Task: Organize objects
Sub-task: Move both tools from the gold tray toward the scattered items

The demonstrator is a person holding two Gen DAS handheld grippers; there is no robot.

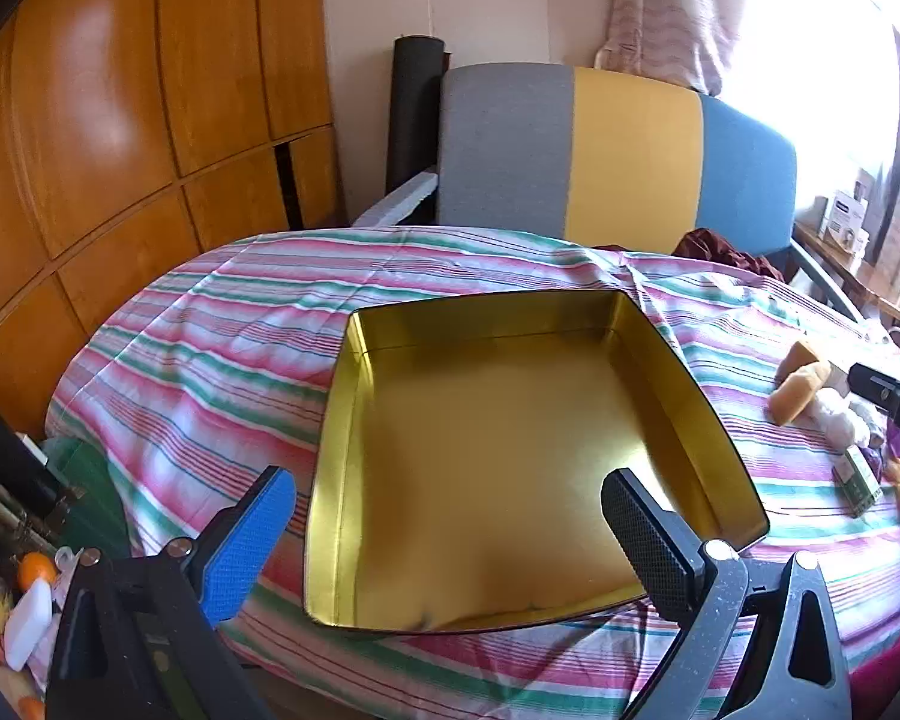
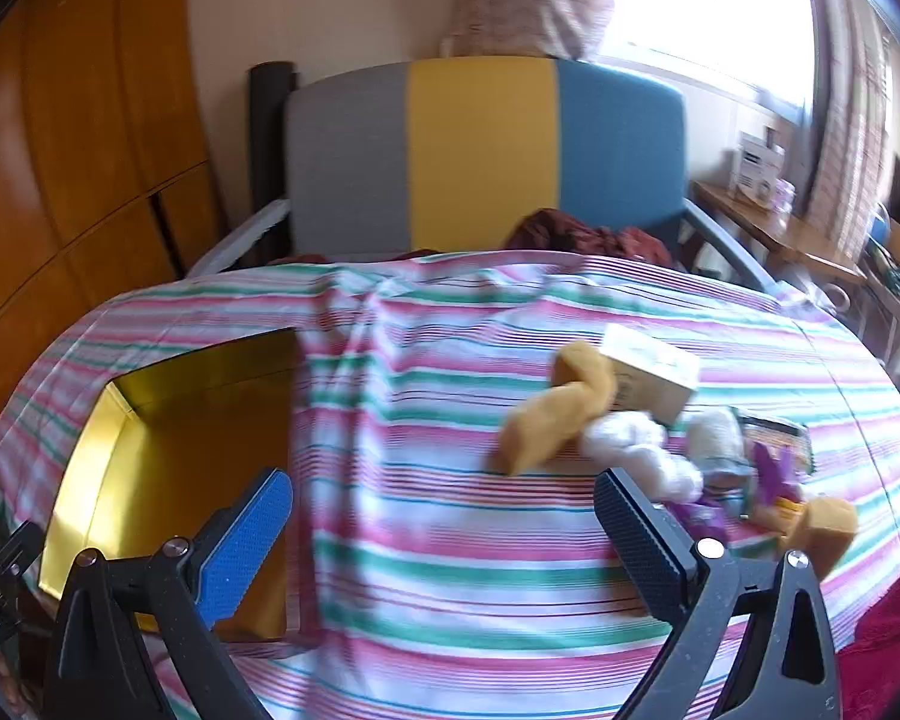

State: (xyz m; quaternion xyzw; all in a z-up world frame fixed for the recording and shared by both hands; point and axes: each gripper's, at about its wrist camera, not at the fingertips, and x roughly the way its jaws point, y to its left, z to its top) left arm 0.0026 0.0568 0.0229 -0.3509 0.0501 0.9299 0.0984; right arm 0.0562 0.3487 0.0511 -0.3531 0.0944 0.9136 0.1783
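Gold-lined, an open tin (image 1: pixel 492 462) sat left on the striped cloth (image 2: pixel 450 540) under the wide-spread, empty left gripper (image 1: pixel 450 540); the right gripper (image 2: pixel 444 534), equally wide, hovered beside jumbled toys (image 2: pixel 630 444) before a chair (image 2: pixel 480 150).

Both wrist views low over bed, sharing gold tin (image 1: pixel 492 450) (facing headboard (image 2: pixel 480 156))

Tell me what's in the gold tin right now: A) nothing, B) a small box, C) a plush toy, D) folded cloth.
A: the tin shows only its bare gold floor, while the toys lie apart on the striped sheet.
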